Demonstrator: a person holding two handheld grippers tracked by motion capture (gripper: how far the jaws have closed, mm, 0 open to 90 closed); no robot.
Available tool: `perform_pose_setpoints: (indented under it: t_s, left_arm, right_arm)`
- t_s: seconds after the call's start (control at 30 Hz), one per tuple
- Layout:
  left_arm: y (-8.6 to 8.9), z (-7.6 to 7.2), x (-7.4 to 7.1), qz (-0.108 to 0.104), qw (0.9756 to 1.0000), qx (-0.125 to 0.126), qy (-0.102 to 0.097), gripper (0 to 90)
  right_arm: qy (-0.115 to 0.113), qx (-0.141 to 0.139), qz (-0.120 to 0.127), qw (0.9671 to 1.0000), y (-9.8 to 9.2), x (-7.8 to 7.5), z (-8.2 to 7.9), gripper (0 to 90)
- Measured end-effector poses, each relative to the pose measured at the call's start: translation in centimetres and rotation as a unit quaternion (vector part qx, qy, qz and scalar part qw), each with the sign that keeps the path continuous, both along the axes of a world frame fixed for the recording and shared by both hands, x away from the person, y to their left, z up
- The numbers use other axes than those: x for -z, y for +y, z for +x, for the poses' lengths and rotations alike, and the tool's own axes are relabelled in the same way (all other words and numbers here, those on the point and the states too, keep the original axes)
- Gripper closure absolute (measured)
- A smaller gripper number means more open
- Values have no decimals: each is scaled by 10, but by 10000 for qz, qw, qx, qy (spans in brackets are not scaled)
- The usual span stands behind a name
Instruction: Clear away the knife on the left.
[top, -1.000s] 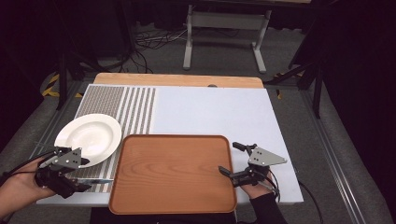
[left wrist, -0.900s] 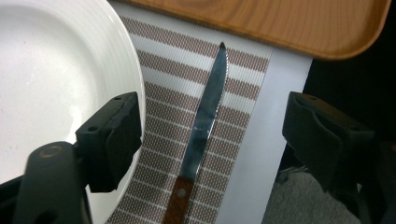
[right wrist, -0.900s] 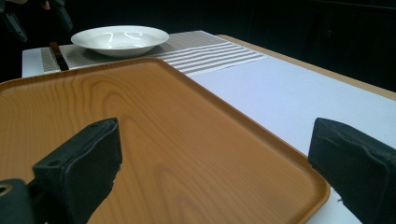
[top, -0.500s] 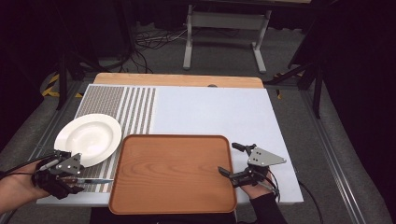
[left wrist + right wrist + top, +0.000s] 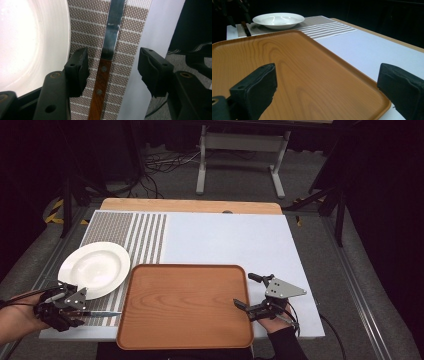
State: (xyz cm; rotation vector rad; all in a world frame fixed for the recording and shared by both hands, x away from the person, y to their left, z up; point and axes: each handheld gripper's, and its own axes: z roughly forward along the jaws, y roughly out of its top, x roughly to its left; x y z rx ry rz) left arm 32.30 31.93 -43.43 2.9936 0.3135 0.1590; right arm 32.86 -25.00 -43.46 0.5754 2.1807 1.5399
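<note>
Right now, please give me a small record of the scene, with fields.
surface: table with white cover and striped mat
tray: wooden, empty, near edge
plate: white, empty, left of tray
knife: wooden handle, flat on mat, between the jaws
left gripper: open, astride knife handle
right gripper: open, at tray's right edge

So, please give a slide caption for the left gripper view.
Open left gripper straddling a wooden-handled knife beside a white plate.

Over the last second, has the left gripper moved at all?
Yes, slightly. The left gripper has slid toward the table's near-left corner, away from the white plate, its open jaws straddling the knife.
</note>
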Motion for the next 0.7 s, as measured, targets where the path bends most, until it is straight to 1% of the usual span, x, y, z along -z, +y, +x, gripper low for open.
perform_pose_setpoints:
  t_s: [0.2,0.27,0.33,0.43,0.47,0.57,0.6,0.63,0.67,0.7]
  left_arm:
    - [4,5,6,357,9993,56,107,512]
    - [4,7,7,541,9983,149,125,544]
    - [4,8,8,627,9977,209,155,585]
    - [4,10,8,719,9967,334,201,644]
    - [3,10,8,789,9960,381,175,658]
    - [2,11,9,771,9958,459,188,702]
    - [1,12,10,832,9951,497,181,715]
    - [1,13,11,833,9952,479,201,721]
    - [0,14,12,871,9946,517,236,736]
    - [0,15,12,863,9945,531,279,754]
  right_arm:
    - [22,-9,-19,10000,0,1,1,38]
    - [25,-26,-14,10000,0,1,1,38]
    - [33,-40,-8,10000,1,1,1,38]
    - [29,-68,-36,10000,1,1,1,38]
    - [32,-71,-30,10000,1,1,1,38]
    - [19,-83,-46,10000,1,1,0,38]
    - [23,-91,-27,10000,1,1,0,38]
    - [18,-99,-24,9999,2,1,0,38]
    - [11,-114,-18,9999,2,1,0,38]
    - [10,-128,-26,9999,2,1,0,38]
